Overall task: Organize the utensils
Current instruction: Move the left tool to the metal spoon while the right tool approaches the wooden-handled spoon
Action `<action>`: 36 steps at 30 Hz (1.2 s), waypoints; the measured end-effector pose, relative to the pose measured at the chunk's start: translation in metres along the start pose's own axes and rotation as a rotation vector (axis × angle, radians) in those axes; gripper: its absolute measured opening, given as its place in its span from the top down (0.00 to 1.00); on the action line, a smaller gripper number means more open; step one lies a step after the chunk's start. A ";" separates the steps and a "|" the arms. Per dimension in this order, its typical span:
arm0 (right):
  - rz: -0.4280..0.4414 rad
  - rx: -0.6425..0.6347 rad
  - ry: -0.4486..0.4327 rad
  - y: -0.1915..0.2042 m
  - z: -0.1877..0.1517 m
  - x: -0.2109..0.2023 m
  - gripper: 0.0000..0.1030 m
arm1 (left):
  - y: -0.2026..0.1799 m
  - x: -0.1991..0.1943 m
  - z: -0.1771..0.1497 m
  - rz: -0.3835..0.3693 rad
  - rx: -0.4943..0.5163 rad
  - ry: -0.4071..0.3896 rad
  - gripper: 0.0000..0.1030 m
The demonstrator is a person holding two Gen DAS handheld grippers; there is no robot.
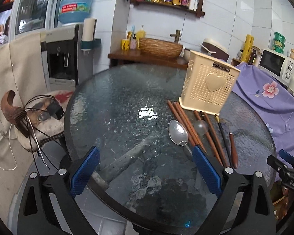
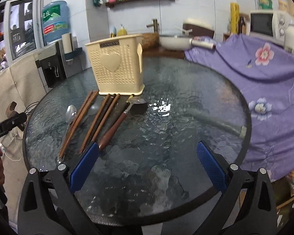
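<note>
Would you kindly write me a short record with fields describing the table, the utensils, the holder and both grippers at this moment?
surface: round dark glass table
holder: cream perforated plastic utensil holder with a heart, upright at the far side
utensils: silver metal spoon, brown wooden chopsticks, wood-handled ladle, all lying flat in front of the holder
in holder: nothing visible
left gripper: open, empty
right gripper: open, empty
</note>
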State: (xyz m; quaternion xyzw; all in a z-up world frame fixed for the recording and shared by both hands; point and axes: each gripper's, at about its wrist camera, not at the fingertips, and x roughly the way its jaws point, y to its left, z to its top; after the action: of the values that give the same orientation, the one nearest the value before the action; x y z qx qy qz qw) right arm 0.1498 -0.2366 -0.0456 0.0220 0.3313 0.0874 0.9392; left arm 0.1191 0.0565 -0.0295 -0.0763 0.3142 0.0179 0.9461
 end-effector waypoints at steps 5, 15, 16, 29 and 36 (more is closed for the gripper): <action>0.036 -0.037 0.072 0.009 0.026 0.032 0.09 | -0.012 0.019 0.004 -0.008 0.059 0.055 0.19; 0.043 -0.012 0.204 0.018 0.072 0.113 0.33 | -0.026 0.047 0.013 -0.018 0.099 0.109 0.21; 0.050 0.008 0.219 0.016 0.075 0.120 0.34 | -0.026 0.050 0.014 -0.017 0.099 0.115 0.21; 0.075 0.063 0.305 0.023 0.093 0.165 0.44 | -0.024 0.073 0.019 -0.030 0.090 0.168 0.21; 0.059 0.006 0.306 0.032 0.095 0.169 0.54 | -0.026 0.080 0.021 -0.035 0.091 0.180 0.23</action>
State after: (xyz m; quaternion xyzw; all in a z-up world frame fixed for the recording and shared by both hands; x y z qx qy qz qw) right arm 0.3340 -0.1734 -0.0731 0.0208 0.4699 0.1166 0.8747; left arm 0.1982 0.0325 -0.0569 -0.0402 0.3969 -0.0197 0.9168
